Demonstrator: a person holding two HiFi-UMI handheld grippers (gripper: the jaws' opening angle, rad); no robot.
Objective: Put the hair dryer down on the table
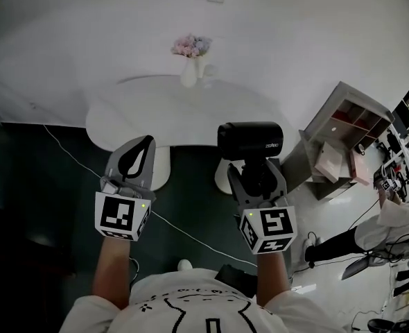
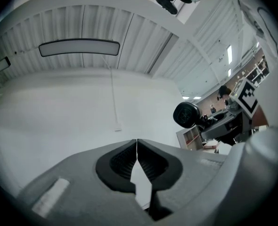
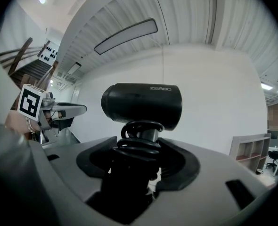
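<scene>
A black hair dryer [image 1: 250, 140] stands upright in my right gripper [image 1: 258, 175], whose jaws are shut on its handle with the cord wound round it. In the right gripper view the dryer's barrel [image 3: 142, 104] lies crosswise above the jaws, the coiled cord [image 3: 139, 143] between them. It hangs above the dark floor, just in front of the round white table [image 1: 142, 109]. My left gripper [image 1: 136, 155] is held level beside it on the left, its jaws shut with nothing in them; the tips meet in the left gripper view [image 2: 137, 142].
A white vase of flowers [image 1: 191, 57] stands at the table's far edge. The table's pedestal foot [image 1: 160, 168] sits on dark floor. A thin white cable [image 1: 66, 155] runs across the floor. A shelf unit [image 1: 343, 141] stands at the right, with a person [image 1: 371, 231] lower right.
</scene>
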